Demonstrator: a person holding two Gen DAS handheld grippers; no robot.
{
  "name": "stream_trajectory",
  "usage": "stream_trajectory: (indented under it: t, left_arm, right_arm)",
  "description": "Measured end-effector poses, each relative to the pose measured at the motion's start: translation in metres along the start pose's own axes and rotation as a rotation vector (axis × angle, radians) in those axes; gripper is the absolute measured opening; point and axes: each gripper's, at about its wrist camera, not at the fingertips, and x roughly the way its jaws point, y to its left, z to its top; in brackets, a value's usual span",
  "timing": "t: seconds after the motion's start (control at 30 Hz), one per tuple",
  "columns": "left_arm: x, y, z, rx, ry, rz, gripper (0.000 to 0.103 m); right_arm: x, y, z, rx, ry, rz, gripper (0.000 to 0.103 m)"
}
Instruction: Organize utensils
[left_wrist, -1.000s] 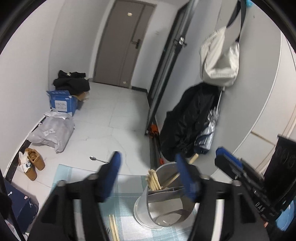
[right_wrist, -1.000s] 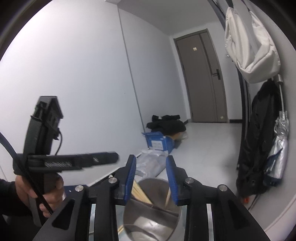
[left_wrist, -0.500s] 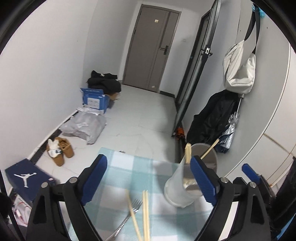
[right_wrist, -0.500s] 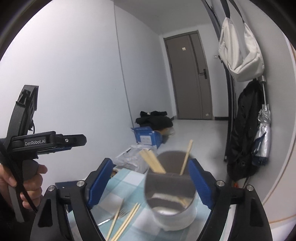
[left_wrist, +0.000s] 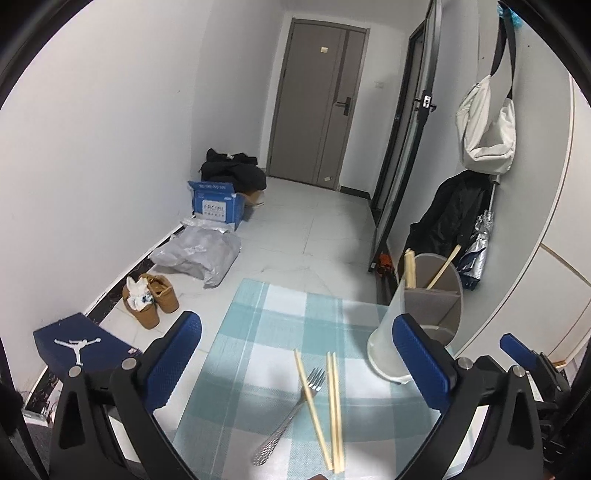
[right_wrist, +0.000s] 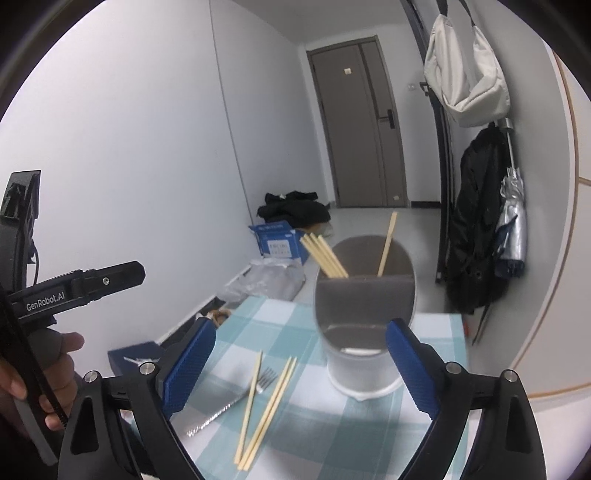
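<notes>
Both claws, left gripper (left_wrist: 297, 360) and right gripper (right_wrist: 299, 363), are spreading wide, nothing gripped; chopsticks (left_wrist: 334, 406) and fork (left_wrist: 291, 410) lie on the checked cloth (left_wrist: 258, 332) beside the holder (right_wrist: 364, 314).

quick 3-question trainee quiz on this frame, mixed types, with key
1. True or false: the fork lies on the checked cloth with one chopstick across it.
2. How many chopsticks lie loose on the cloth? A) one B) three C) five
3. Fill in: the chopsticks already sorted stand in the ____.

Key
1. True
2. B
3. Utensil holder. Both the left gripper and the right gripper are opening, nothing between their jaws.
</notes>
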Motion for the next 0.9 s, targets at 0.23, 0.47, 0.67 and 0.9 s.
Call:
stream_trajectory:
  t: [0.23,0.47,0.67,0.9]
  left_arm:
    - [0.010,0.015,-0.013,-0.022,0.040,-0.010,0.102]
    - [0.021,0.036,-0.020,-0.072,0.095,-0.019,0.102]
    - [0.026,0.044,-0.021,-0.061,0.101,-0.013,0.102]
    - [0.038,0.060,-0.023,-0.108,0.165,-0.038,0.102]
  right_arm:
    - [0.018,0.020,-0.021,-0.056,0.094,-0.029,0.095]
    - [0.051,0.029,-0.042,-0.052,0.240,-0.020,0.095]
    - [0.089,0.028,-0.059,-0.012,0.362,-0.022,0.094]
    - [0.124,0.037,-0.075,-0.049,0.448,-0.047,0.080]
